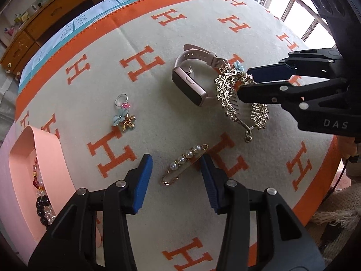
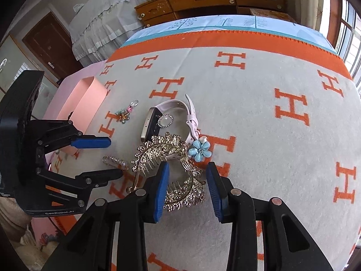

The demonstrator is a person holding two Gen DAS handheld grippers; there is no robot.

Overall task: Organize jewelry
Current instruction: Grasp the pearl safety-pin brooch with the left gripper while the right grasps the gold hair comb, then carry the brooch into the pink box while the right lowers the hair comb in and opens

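A gold hair comb (image 1: pixel 227 94) lies on the blanket beside a pink smartwatch (image 1: pixel 191 79); the comb also shows in the right wrist view (image 2: pixel 162 153). My right gripper (image 2: pixel 187 169) is open, its jaws on either side of the comb's near end; it also shows in the left wrist view (image 1: pixel 244 80). My left gripper (image 1: pixel 176 162) is open around a pearl pin (image 1: pixel 185 162), just above it. A flower charm ring (image 1: pixel 124 115) lies left. A blue flower clip (image 2: pixel 199 150) sits by the watch strap. A round crystal brooch (image 2: pixel 165 120) lies inside the watch loop.
A pink box (image 1: pixel 24 174) at the left edge of the left wrist view holds bead bracelets (image 1: pixel 42 201). The cream blanket with orange H pattern (image 1: pixel 144 63) covers the surface. Wooden drawers (image 2: pixel 203 0) stand behind. A barred window (image 1: pixel 293 4) is at the right.
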